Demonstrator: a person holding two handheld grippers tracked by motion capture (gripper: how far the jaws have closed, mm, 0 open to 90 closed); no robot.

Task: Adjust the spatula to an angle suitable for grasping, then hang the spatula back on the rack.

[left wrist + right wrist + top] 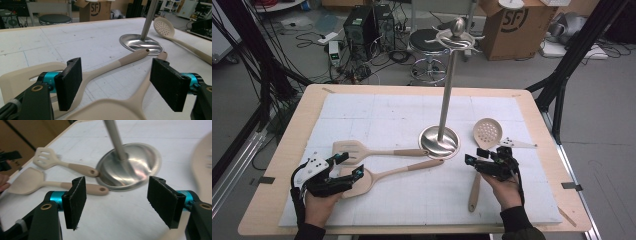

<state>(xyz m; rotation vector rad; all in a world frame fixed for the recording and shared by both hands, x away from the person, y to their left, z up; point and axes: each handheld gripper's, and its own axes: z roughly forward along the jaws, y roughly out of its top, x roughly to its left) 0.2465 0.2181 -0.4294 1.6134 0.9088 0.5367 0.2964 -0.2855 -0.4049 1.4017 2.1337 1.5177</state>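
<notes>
The work in hand looks like hanging the utensils on the steel stand (441, 135), whose pole rises from a round base to a ring of hooks at the top.

The base lies ahead of both pairs of fingers, nearer the right pair, with the hooks high above.

Three utensils lie flat on the white mat (377, 112). The solid spatula (362, 181) sits directly under the left gripper (348, 166), its blade between and just below the wide-open pads (70, 82) and its handle running forward toward the base. The slotted turner (348, 148) lies just beyond the far finger. The skimmer (487, 133) has its perforated head just ahead of the right gripper (475, 156) and its handle passing beneath that hand. The right jaws also stand wide apart, holding nothing.

To do the pick well, I judge the left jaws should drop over the spatula's neck rather than its broad blade, where the pads can close across a narrow section. A grip near the neck leaves the handle's end hole (147, 50) free for a hook.

The turner is close, so the fingers should come down squarely to avoid nudging it.
</notes>
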